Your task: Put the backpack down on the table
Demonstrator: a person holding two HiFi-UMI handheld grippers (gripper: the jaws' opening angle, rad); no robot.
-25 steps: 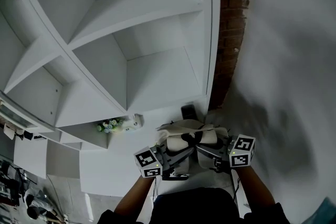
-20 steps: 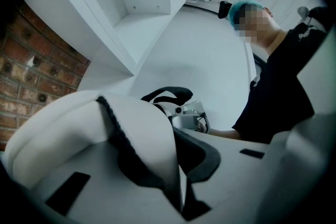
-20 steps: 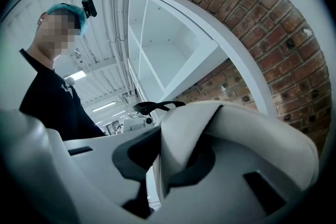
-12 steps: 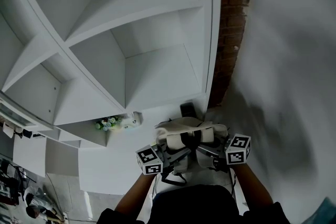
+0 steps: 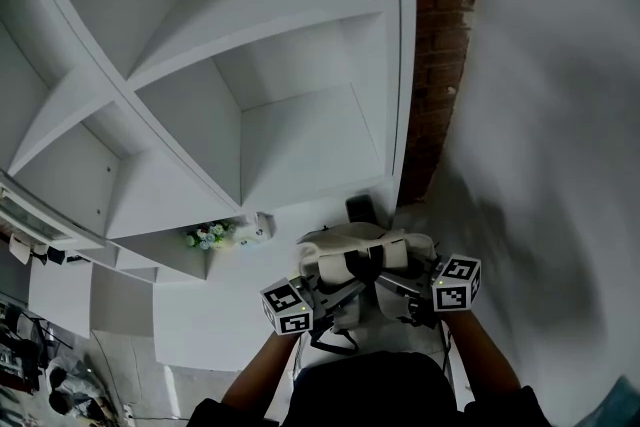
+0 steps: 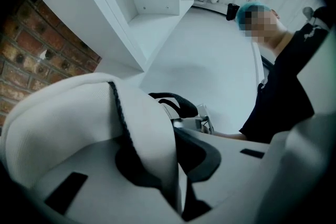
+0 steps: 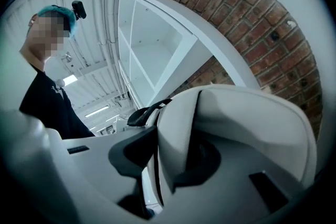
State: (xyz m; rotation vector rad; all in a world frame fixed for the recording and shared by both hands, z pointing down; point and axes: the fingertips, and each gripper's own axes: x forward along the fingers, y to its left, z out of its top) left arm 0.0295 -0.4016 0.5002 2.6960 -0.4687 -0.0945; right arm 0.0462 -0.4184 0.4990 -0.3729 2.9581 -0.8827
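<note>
The left gripper (image 6: 170, 165) was clamped on a fold of the soft, cream fabric backpack (image 5: 360, 253), which slumped at the right edge of the white table (image 5: 215, 335) and looked light and floppy. Its black webbing handle (image 6: 173, 101) seemed the firmer hold. The right gripper (image 7: 168, 160) was opening, with fabric loose between its jaws.

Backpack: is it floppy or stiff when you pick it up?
Probably floppy: the backpack has white cloth that folds and sags around the left gripper instead of keeping a shape. It is likely light too, since it looks slack and not stuffed. Its black strap curls loosely, so it might dangle.
</note>
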